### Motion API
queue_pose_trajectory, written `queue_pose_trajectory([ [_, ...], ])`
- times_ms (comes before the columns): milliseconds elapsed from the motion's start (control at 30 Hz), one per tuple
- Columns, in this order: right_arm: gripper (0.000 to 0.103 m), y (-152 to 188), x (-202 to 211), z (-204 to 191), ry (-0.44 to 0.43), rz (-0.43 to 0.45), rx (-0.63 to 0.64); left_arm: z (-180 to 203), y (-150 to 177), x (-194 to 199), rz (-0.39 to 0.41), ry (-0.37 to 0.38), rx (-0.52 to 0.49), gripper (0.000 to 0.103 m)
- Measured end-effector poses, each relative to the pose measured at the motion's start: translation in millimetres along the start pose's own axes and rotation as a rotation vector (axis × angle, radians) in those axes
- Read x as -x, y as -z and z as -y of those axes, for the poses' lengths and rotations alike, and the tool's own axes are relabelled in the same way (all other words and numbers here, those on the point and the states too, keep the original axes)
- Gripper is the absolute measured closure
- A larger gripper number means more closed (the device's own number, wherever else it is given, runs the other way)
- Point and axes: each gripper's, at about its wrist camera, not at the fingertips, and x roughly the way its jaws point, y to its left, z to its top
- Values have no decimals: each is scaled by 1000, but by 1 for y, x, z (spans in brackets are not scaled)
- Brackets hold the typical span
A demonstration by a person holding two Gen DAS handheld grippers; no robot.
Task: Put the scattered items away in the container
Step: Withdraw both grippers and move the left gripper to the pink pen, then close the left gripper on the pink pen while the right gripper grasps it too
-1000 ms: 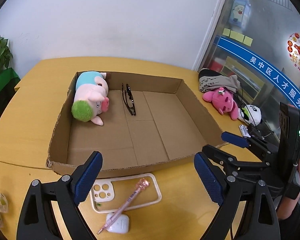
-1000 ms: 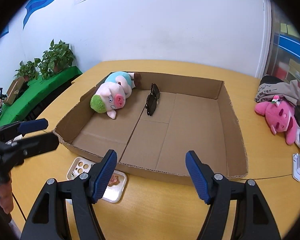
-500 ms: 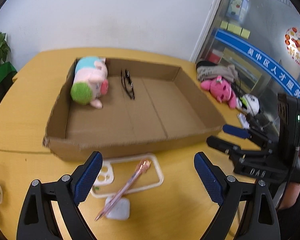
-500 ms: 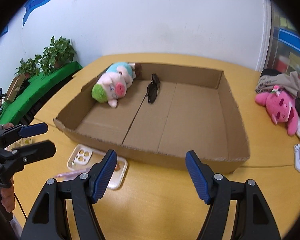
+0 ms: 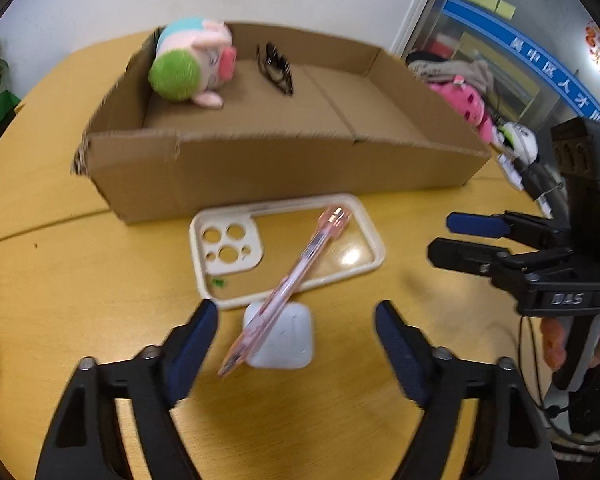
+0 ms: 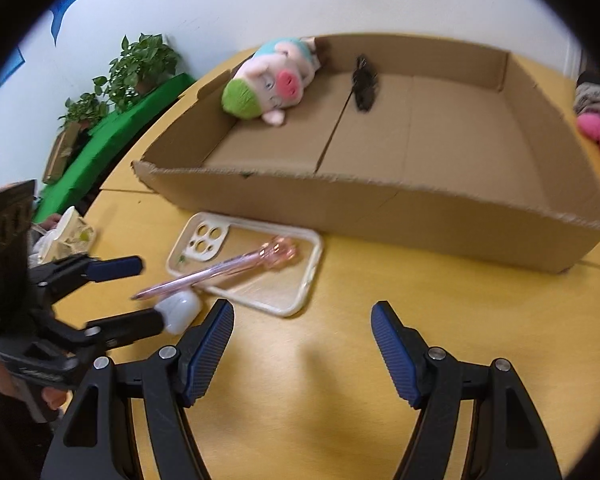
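Note:
A shallow cardboard box (image 5: 260, 168) on the yellow table holds a pig plush (image 5: 188, 64) and black glasses (image 5: 276, 68). In front of it lie a cream phone case (image 5: 228, 248), a pink pen (image 5: 292, 280) across it, and a white earbud case (image 5: 288, 340) under the pen's tip. My left gripper (image 5: 296, 316) hovers low over the earbud case and the pen's tip; its jaws are closing with both between them, and the pads touch neither. My right gripper (image 6: 302, 312) stands open over bare table to the right of the phone case (image 6: 256, 280), nothing between its fingers.
A pink plush (image 5: 464, 100), a white toy (image 5: 518, 144) and grey clothing (image 5: 448, 68) lie right of the box. Potted plants (image 6: 140, 64) on a green cloth stand beyond the table's left edge. A small cup (image 6: 70, 228) sits at the left.
Both grippers have sunk toward the table and tilted down. The left jaws have narrowed around the earbud case and the pen's tip. The right jaws keep the same width.

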Motion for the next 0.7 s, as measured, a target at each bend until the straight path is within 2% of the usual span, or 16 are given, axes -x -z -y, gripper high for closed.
queue_pose_trajectory([
  [67,32,3,-3,1,-8,-15,-13,-5,4,-5,-29,-7,12,44],
  [100,32,4,-5,2,-10,-21,-21,-8,7,-8,-49,-4,20,46],
  [167,32,5,-8,4,-18,-34,-36,-11,12,-11,-73,-5,22,60],
  [333,32,9,-16,-1,-39,-66,-43,-12,18,-8,-86,1,26,62],
  [400,32,11,-20,-5,-62,-81,-39,-10,18,-5,-88,-2,27,68],
  [467,32,12,-24,-8,-94,-96,-47,-8,18,1,-93,13,33,88],
  [600,32,13,-33,-9,-186,-129,-101,3,23,-1,-128,3,1,92],
  [700,32,13,-37,-16,-217,-143,-106,8,28,-1,-136,-5,6,93],
])
